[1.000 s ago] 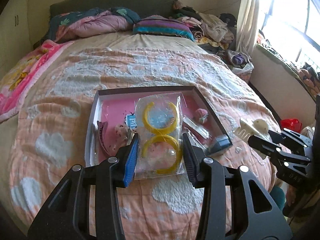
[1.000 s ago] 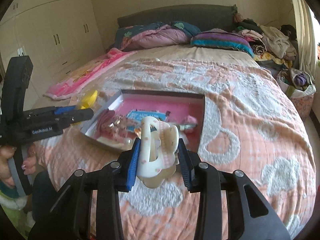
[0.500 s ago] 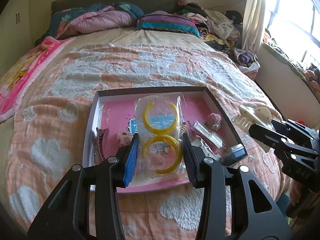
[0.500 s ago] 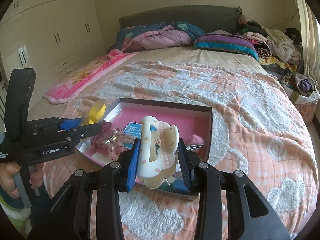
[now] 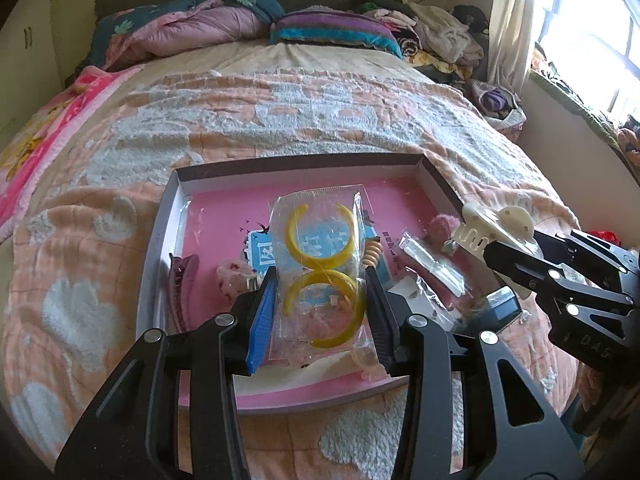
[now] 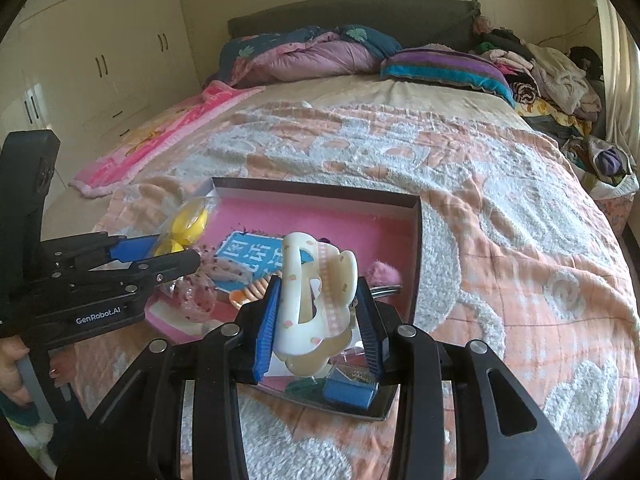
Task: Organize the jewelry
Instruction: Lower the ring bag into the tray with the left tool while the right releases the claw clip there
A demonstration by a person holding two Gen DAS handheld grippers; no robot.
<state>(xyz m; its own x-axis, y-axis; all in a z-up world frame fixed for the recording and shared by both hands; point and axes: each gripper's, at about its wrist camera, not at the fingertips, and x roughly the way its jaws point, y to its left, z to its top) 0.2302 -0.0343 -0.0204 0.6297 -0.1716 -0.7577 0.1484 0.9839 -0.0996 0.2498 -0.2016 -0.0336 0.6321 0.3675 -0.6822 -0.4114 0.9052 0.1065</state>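
A shallow box with a pink floor (image 5: 224, 216) (image 6: 360, 220) lies on the bed and holds several hair accessories. My left gripper (image 5: 320, 300) is shut on a clear plastic bag with two yellow bangles (image 5: 322, 264), held above the box's near half. In the right wrist view that bag (image 6: 186, 226) shows yellow at the left. My right gripper (image 6: 316, 308) is shut on a cream hair claw clip (image 6: 308, 300) over the box's near right corner. The same cream claw clip (image 5: 496, 228) appears at the right of the left wrist view.
Inside the box lie a dark pink claw clip (image 5: 180, 284), a blue card (image 6: 248, 258), a fluffy pink hair tie (image 6: 384, 274), clear packets (image 5: 432, 264) and a small blue box (image 6: 350, 392). An orange and white blanket (image 5: 280, 120) covers the bed. Pillows (image 6: 440, 64) and piled clothes (image 6: 552, 76) sit at the head.
Both grippers have moved forward and down toward the box, which now looks larger and closer. Each keeps its hold: the left on the bangle bag, the right on the cream clip.
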